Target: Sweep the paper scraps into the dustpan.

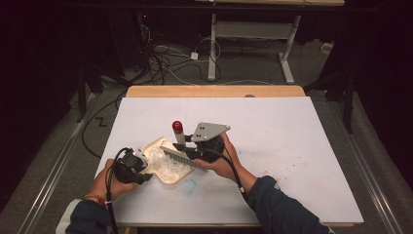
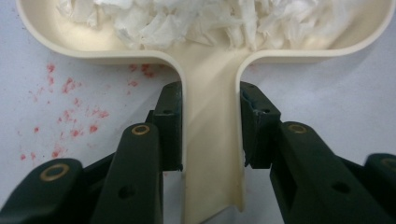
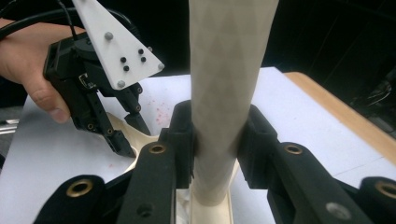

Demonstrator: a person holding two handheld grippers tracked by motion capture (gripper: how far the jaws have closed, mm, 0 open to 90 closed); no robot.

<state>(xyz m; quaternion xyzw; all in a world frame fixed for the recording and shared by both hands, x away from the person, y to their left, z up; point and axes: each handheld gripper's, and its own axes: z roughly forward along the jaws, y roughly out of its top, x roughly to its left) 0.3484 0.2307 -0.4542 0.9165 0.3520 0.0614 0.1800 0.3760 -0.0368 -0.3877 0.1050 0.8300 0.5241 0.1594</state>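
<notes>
High view: left gripper (image 1: 138, 165) clamps the handle of a cream dustpan (image 1: 168, 176) flat on the table (image 1: 292, 146); right gripper (image 1: 197, 155) grips a brush (image 1: 181, 152) over the pan.

Left gripper view: jaws pinch the handle; paper scraps (image 2: 201, 18) just beyond. Plastic looks light, stiff, probably slick; hold near the neck.

Right gripper view: jaws clenched around the round brush handle (image 3: 226, 84).

High view looks down the table (image 1: 272, 146); 2 tong cameras sit close — all share, seemingly, the dustpan (image 2: 205, 84).
</notes>
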